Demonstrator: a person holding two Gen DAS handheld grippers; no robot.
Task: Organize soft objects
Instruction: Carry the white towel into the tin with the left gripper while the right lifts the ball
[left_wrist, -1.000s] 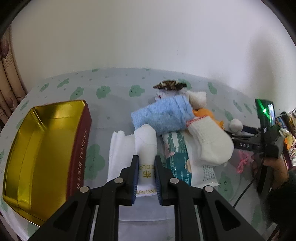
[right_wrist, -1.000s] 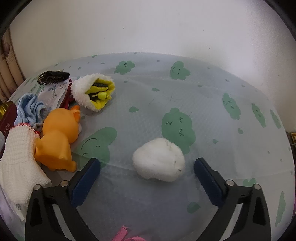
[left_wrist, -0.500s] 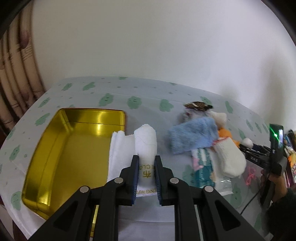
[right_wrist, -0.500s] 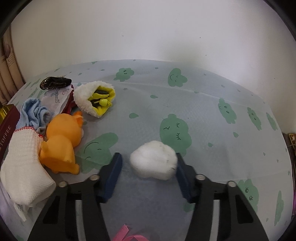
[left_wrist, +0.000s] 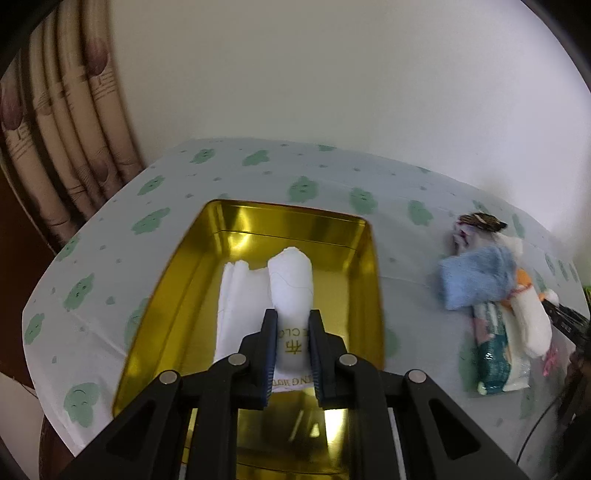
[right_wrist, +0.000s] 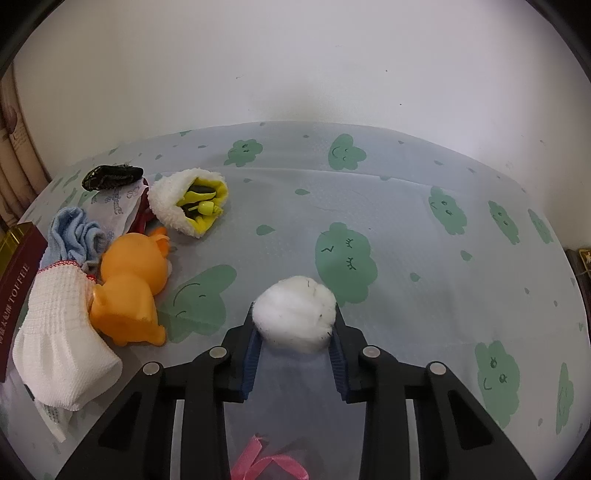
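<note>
Your left tool (left_wrist: 292, 347) is clenched on a rolled white cloth (left_wrist: 291, 291) with gold print near the pads; the roll and its loose flap sit in front of the open gold tin (left_wrist: 371, 280), though you cannot tell from this view whether the cloth touches the tin's floor or hangs above it. The tin stands on the desk (left_wrist: 258, 173), which wears a pale cover with green cloud faces.

Your right tool (right_wrist: 295, 334) has just been closing, and its blue pads (right_wrist: 252, 350) now press both sides of a white fluffy ball (right_wrist: 295, 312) that rests on the desk cover.

To the left of that ball lies the pile: an orange toy animal (right_wrist: 129, 288), a white knitted sock (right_wrist: 59, 339) touching it, a blue cloth (right_wrist: 75, 236) behind, and a white fleece pouch (right_wrist: 173, 203) with a yellow lining. A dark hair clip (right_wrist: 110, 176) sits at the back. A pink ribbon (right_wrist: 266, 459) lies just under your right tool.
</note>
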